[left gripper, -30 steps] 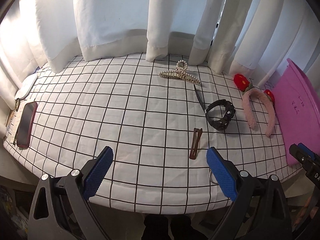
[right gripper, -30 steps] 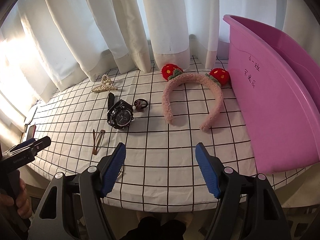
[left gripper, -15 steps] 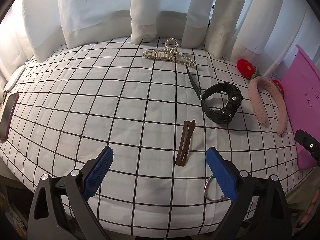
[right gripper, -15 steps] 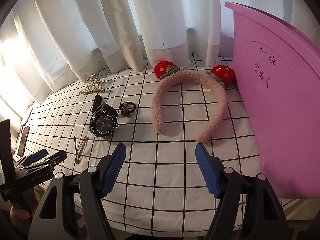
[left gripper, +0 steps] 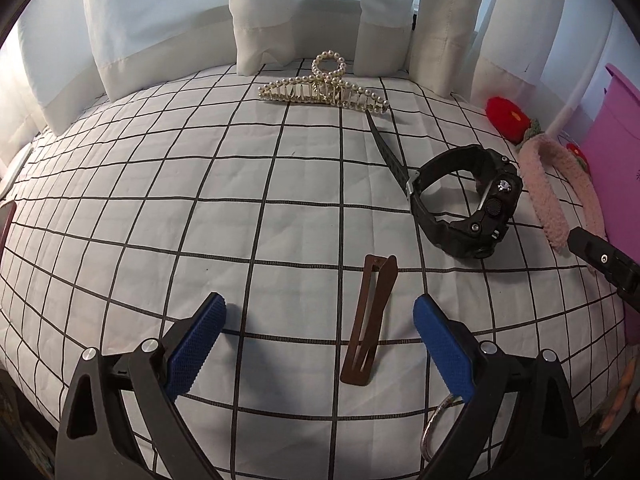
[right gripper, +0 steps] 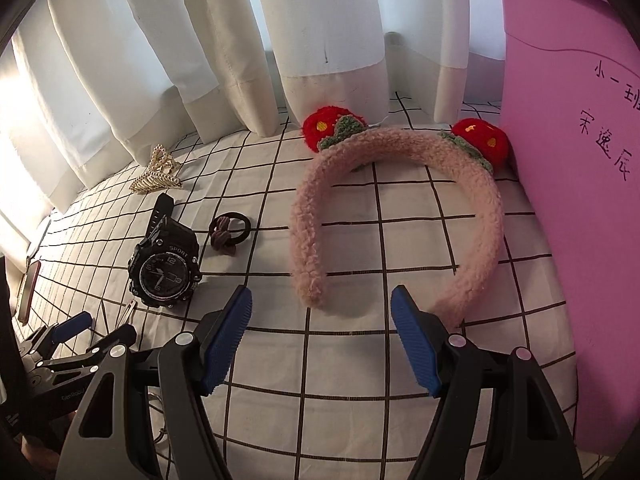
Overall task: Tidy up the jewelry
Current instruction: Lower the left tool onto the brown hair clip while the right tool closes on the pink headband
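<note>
A home: white curtains (right gripper: 328, 40) behind a checked tablecloth (left gripper: 200, 200) (window-lit).

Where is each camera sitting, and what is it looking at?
Left wrist: sits on the left gripper, looking down along its open blue jaws at the brown hair clip on the checked cloth; the right gripper's black tip pokes in at the right edge.
Right wrist: sits on the right gripper, jaws open, looking at the pink headband beside the pink bin; the left gripper shows lower left.
Shared: the black watch, pearl claw clip, headband, bin, cloth.
</note>
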Tool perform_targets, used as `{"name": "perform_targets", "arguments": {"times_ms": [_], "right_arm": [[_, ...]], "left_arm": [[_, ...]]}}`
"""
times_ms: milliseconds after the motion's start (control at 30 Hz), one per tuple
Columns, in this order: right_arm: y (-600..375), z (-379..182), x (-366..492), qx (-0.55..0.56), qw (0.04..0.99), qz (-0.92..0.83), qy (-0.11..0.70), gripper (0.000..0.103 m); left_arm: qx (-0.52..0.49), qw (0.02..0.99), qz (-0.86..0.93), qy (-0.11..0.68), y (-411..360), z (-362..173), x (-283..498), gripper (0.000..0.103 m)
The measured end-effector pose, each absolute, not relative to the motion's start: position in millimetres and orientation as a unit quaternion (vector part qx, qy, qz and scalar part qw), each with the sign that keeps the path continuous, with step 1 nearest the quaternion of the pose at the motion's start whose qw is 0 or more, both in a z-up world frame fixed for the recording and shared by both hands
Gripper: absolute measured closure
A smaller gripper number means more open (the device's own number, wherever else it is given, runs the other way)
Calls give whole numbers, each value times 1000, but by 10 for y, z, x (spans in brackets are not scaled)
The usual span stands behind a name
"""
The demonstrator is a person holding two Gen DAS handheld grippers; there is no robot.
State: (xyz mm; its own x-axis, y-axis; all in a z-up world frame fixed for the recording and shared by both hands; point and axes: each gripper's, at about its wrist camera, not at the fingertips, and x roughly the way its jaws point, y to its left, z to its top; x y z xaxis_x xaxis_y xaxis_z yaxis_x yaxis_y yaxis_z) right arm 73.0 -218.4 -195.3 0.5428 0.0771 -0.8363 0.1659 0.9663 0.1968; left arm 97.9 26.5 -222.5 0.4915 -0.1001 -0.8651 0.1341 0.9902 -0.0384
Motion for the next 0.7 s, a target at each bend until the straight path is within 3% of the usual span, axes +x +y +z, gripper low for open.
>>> {"name": "perform_targets", "arguments": {"times_ms": [700], "right_arm": [[-2086,-2191,1220,68,863,-51,498,34]], "left_arm": [[37,881,-67,467,232,-2276,954,6]]}}
